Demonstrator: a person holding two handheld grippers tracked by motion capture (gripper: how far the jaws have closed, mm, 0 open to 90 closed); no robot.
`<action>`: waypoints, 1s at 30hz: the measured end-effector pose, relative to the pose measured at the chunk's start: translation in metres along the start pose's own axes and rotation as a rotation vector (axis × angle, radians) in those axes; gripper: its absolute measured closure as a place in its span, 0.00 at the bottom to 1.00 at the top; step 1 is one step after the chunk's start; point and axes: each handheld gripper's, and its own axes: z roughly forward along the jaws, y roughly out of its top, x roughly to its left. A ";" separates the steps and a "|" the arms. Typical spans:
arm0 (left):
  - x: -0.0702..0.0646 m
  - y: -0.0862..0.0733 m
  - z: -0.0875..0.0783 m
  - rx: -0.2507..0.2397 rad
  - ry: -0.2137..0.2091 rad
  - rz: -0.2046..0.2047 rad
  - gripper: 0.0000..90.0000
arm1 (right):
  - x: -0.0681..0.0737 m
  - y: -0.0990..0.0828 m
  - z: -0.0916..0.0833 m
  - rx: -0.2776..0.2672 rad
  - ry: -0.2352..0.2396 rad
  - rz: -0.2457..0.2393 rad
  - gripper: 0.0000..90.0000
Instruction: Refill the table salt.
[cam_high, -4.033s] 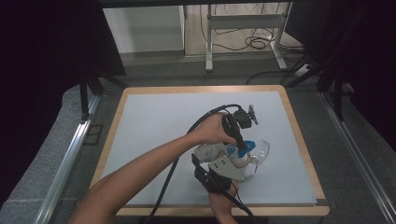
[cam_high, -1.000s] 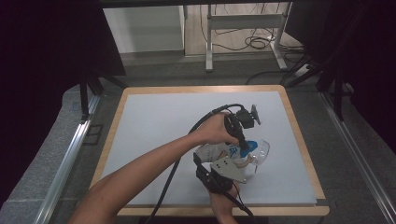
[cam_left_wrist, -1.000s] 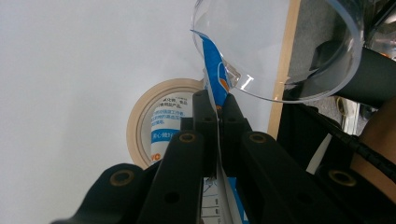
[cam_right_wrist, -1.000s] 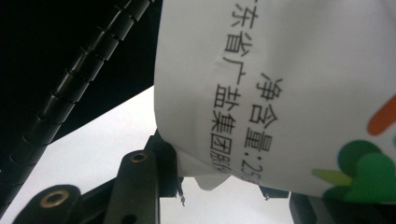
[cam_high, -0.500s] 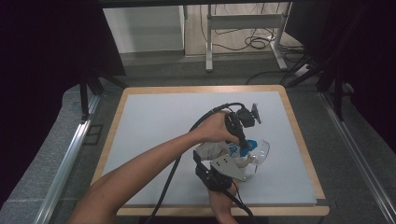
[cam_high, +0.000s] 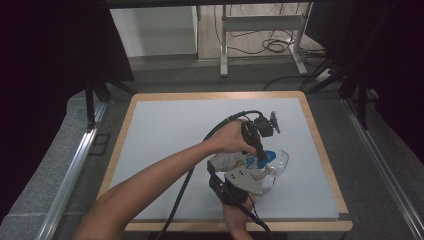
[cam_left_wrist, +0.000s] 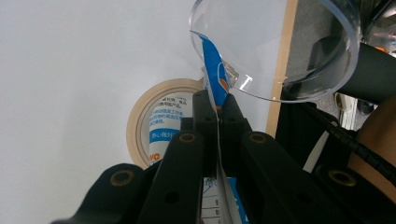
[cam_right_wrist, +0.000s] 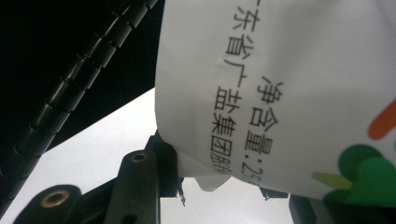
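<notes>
The left tongs pinched the blue top edge of the bag, tipping it toward the clear bowl at three o'clock (for pouring, likely); the right tongs clamped its bottom, lifting it above the table.

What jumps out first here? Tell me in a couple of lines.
A white printed bag held over the near right part of the table by both tongs: the left tongs pinch its blue edge shut, the right tongs clamp its bottom. The bag's top leans into a clear plastic cup, and a roll of tape lies on the white top below.
</notes>
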 end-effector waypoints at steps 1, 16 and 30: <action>0.000 0.000 0.000 0.000 0.000 0.000 1.00 | 0.000 0.000 0.000 0.000 0.000 0.000 0.65; 0.004 -0.003 0.000 0.001 -0.001 -0.008 1.00 | 0.003 -0.001 0.003 -0.003 -0.004 0.002 0.65; 0.003 -0.003 0.003 -0.002 -0.010 -0.012 1.00 | 0.001 -0.003 0.001 0.003 -0.009 -0.009 0.65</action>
